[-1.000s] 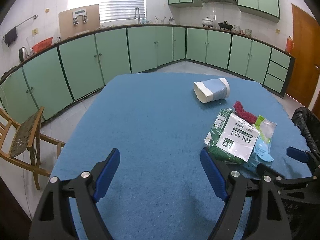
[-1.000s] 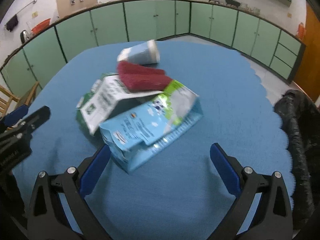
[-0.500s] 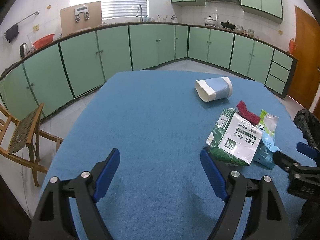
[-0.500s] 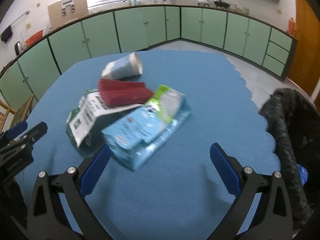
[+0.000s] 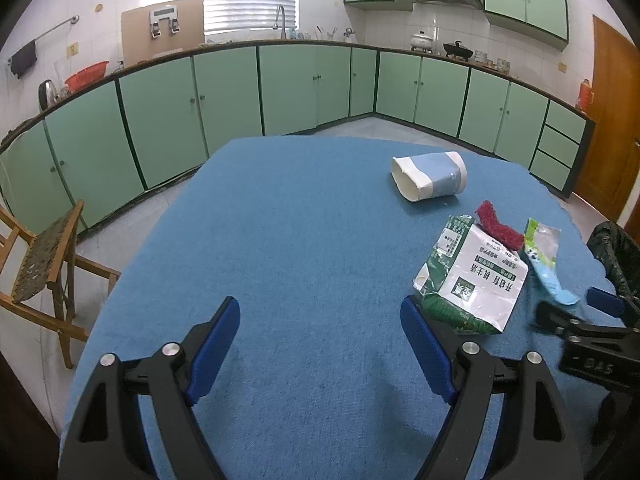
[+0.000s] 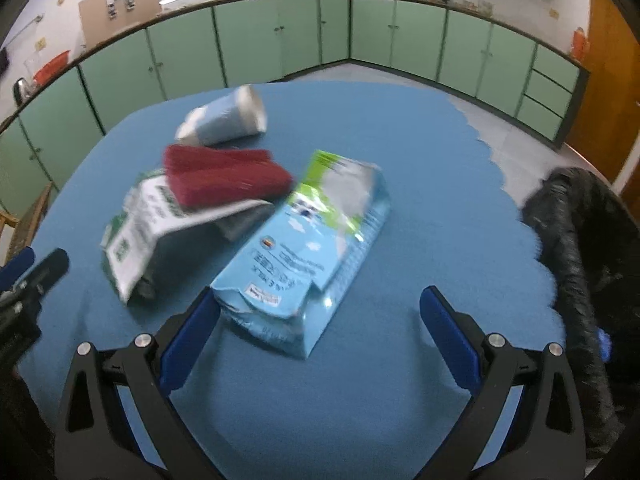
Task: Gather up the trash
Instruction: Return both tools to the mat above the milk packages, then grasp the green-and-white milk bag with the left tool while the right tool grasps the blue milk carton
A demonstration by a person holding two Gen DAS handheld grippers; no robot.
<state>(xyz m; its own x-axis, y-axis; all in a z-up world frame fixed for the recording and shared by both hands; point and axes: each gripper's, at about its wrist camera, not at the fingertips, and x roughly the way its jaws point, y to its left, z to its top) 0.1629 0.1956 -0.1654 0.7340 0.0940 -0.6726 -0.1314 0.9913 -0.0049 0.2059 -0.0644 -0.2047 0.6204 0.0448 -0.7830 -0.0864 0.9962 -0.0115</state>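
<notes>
On the blue table lie a light-blue milk bag [image 6: 304,264], a green-and-white bag [image 6: 160,220], a dark red pad [image 6: 224,174] on top of it, and a tipped blue-and-white cup [image 6: 224,118]. My right gripper [image 6: 320,320] is open, its jaws either side of the near end of the milk bag. My left gripper [image 5: 320,332] is open and empty over bare cloth, left of the green-and-white bag [image 5: 472,280]. The cup [image 5: 430,176], the red pad [image 5: 496,224] and the milk bag [image 5: 546,260] lie beyond it.
A black trash bag [image 6: 580,248] hangs open at the table's right edge, also in the left wrist view [image 5: 616,252]. Green kitchen cabinets [image 5: 300,88] ring the room. A wooden folding chair [image 5: 44,264] stands left of the table [image 5: 280,220].
My right gripper has swung from the pile toward the trash bag and back, and now sits close over the milk bag. My left gripper has stayed nearly still.
</notes>
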